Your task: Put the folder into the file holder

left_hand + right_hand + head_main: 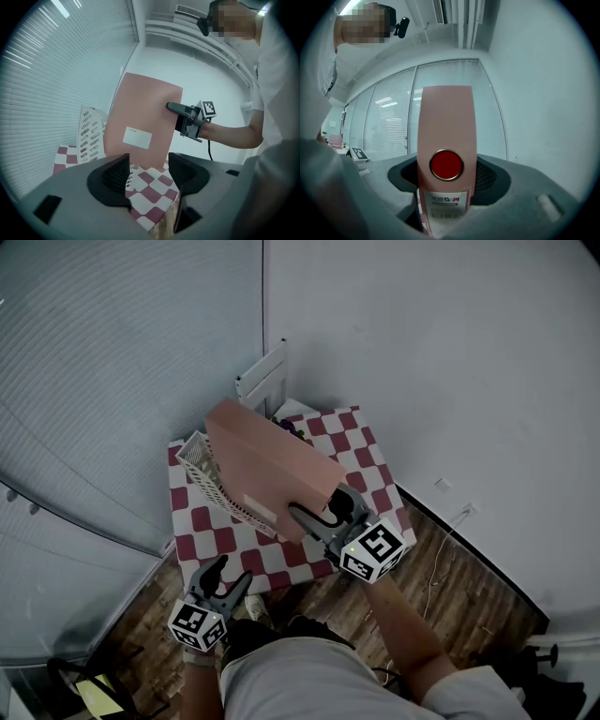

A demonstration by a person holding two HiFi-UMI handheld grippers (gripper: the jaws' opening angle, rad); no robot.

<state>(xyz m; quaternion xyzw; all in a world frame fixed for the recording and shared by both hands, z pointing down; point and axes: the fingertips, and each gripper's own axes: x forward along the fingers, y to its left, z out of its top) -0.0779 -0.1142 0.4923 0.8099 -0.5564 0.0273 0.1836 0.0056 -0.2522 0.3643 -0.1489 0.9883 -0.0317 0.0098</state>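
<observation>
Your right tool (314, 517) is clenched on the spine end of the pink plastic box folder (267, 465), holding it tilted over the white perforated file holder (200, 463) on the red-and-white checked desk (367, 463), while your left tool (149, 176) hangs released and empty near the desk's front edge.

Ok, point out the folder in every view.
Head view: the folder is at centre, tilted, with its near edge gripped.
Left gripper view: centre, its flat face with a white label towards the camera.
Right gripper view: centre, seen edge-on, rising out of the jaws.
Shared landmark: the right gripper, clamped on the folder's edge in all three views.
</observation>
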